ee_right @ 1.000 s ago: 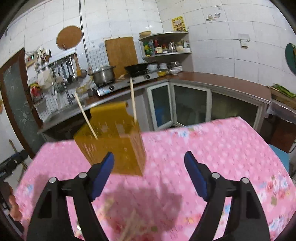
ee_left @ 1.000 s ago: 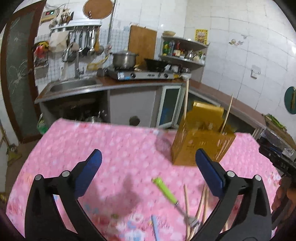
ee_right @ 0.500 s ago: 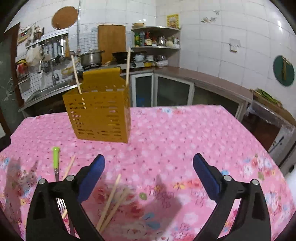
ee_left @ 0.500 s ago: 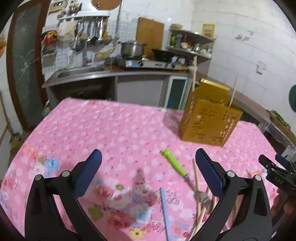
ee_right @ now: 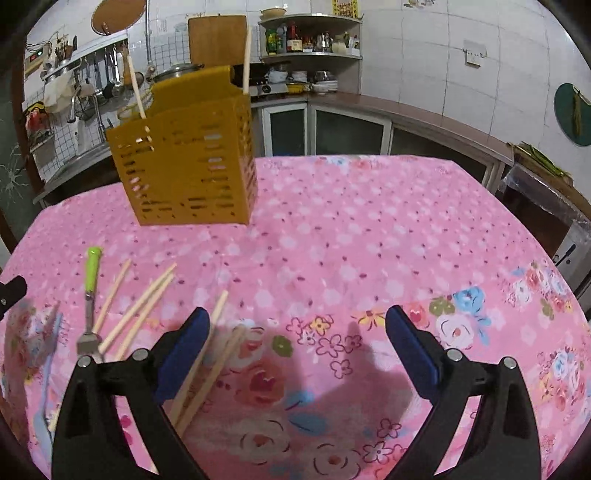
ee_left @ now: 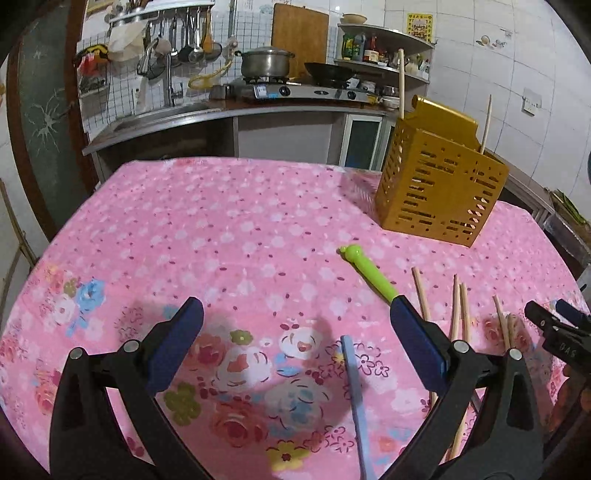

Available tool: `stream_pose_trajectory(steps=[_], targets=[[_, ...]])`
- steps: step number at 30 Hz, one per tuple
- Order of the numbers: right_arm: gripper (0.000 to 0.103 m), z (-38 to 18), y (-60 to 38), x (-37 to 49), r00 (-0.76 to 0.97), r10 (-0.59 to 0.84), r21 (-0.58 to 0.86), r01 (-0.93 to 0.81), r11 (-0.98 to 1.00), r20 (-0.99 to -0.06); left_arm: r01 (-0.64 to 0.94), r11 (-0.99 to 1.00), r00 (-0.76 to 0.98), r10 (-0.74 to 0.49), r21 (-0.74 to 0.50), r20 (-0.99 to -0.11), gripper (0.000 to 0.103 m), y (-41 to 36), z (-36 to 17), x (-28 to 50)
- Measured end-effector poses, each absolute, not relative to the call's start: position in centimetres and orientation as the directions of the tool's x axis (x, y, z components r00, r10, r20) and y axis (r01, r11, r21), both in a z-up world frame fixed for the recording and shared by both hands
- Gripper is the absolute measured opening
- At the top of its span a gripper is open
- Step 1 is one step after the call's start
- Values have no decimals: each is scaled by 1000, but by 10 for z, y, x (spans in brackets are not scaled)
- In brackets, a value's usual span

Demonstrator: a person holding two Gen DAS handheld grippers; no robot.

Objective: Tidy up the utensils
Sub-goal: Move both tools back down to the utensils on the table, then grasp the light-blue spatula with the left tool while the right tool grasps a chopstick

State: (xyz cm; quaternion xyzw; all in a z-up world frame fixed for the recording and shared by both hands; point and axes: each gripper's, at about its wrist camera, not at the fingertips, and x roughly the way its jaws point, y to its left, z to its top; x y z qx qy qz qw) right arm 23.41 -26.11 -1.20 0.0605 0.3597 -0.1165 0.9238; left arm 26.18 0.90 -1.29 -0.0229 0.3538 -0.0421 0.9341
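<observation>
White letters, seemingly "DAS", sit on the black right gripper at three o'clock in the left wrist view. The yellow wall poster at one o'clock carries red print, too small to read.

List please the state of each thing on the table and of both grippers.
left gripper: open, empty
right gripper: open, empty
yellow holder: upright, two chopsticks inside
green-handled fork: lying flat
loose chopsticks: scattered flat
blue utensil: lying flat
</observation>
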Motion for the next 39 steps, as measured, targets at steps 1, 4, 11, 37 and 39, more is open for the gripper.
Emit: stream_pose_trajectory(steps=[1, 4, 11, 37, 39], targets=[[94, -14, -262, 235, 712, -170, 32, 261, 965, -681, 62, 995, 739, -95, -73, -667, 98, 9, -15, 263], [93, -15, -262, 234, 707, -163, 37, 258, 965, -688, 54, 997, 722, -80, -60, -687, 98, 8, -20, 265], [78, -22, -252, 235, 672, -159, -2, 228, 974, -723, 65, 997, 679, -75, -42, -730, 98, -2, -32, 265], [33, -33, -234, 245, 620, -51, 93, 198, 976, -783, 125, 987, 577, -152, -97, -803, 75, -16, -47, 266], [33, -33, -232, 246, 622, -63, 78, 197, 977, -780, 125, 989, 575, -141, -83, -806, 70, -18, -47, 266]])
